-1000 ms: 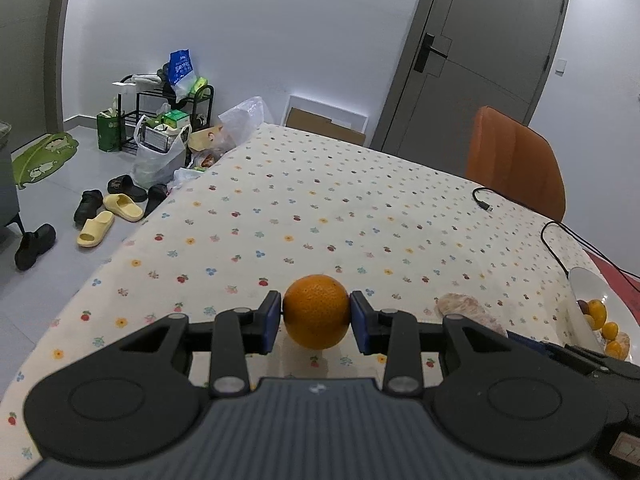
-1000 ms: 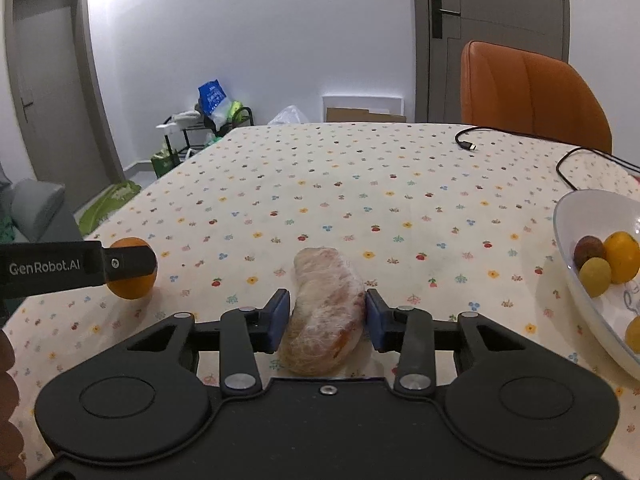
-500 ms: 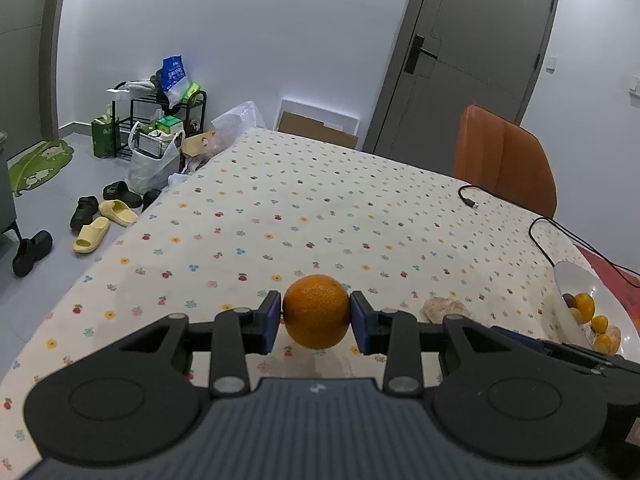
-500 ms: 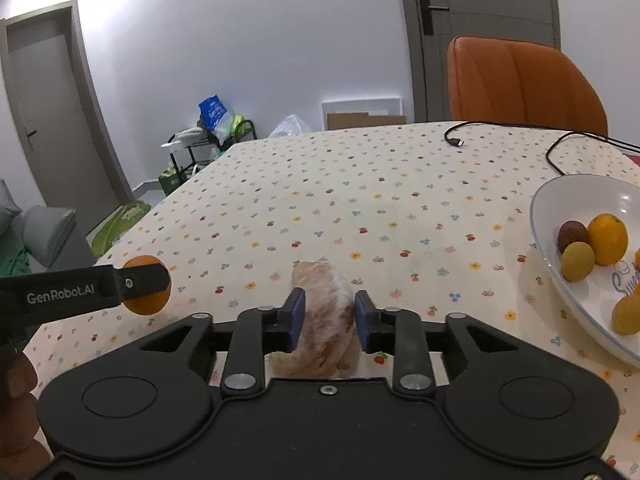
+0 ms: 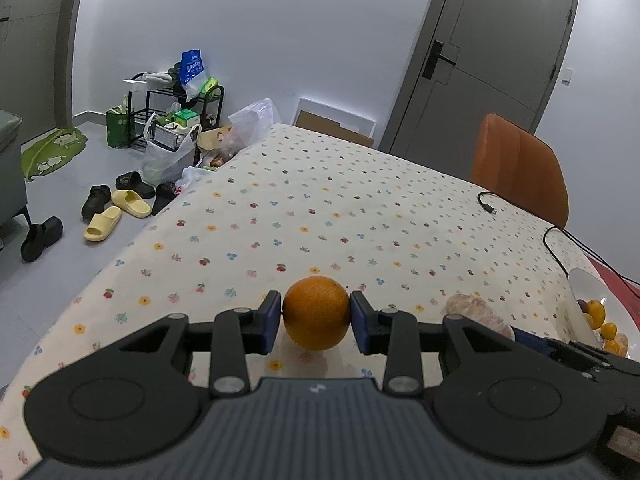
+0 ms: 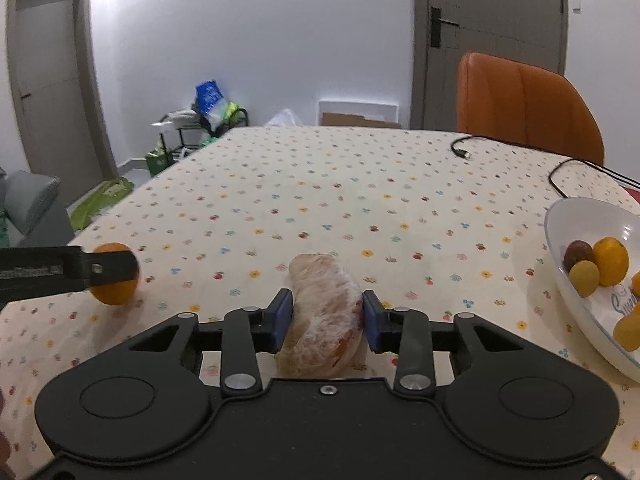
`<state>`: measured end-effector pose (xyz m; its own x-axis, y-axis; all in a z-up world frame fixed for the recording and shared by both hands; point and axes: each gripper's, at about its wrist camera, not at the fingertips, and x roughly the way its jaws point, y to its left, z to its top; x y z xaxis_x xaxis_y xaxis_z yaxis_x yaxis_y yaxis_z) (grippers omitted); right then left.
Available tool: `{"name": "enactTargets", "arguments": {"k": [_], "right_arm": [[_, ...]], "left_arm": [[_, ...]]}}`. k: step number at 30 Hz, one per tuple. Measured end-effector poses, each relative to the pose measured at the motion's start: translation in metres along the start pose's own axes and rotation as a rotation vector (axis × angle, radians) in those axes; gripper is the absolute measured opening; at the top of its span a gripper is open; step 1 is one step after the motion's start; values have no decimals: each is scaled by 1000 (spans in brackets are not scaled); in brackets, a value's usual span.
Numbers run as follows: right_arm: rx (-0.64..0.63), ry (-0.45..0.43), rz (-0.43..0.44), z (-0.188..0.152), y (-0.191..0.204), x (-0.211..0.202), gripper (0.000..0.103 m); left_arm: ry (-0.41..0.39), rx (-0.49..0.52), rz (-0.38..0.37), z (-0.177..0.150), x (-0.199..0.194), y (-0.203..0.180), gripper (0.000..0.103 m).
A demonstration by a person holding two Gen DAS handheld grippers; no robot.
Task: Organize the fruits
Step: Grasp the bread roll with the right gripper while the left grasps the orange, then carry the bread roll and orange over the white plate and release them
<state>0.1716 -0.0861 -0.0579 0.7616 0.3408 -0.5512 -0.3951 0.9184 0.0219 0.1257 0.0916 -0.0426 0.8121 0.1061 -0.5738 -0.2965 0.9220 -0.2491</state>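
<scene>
Left gripper (image 5: 316,317) fingers clamp the orange (image 5: 316,312); right gripper (image 6: 326,316) fingers pinch a film-wrapped fruit (image 6: 322,314), possibly pomelo. Slick wrap risks slipping before the far-right bowl (image 6: 568,220).

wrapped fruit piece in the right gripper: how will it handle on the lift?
The wrapped fruit piece looks soft and irregular, so it may squash or sag between the right gripper pads. The glossy film could slip. Its elongated shape makes rolling unlikely.
</scene>
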Motion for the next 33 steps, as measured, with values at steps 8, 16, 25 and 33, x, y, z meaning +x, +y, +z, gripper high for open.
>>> {"name": "enactTargets", "arguments": {"k": [8, 16, 25, 33], "right_arm": [[11, -60, -3, 3, -9, -18, 35], [59, -99, -9, 6, -35, -37, 35], [111, -145, -39, 6, -71, -59, 35], [152, -176, -69, 6, -106, -71, 35]], "left_arm": [[-13, 21, -27, 1, -3, -14, 36], [-14, 52, -61, -1, -3, -43, 36], [-20, 93, -110, -2, -2, -81, 36], [-19, 127, -147, -6, -1, -114, 36]]}}
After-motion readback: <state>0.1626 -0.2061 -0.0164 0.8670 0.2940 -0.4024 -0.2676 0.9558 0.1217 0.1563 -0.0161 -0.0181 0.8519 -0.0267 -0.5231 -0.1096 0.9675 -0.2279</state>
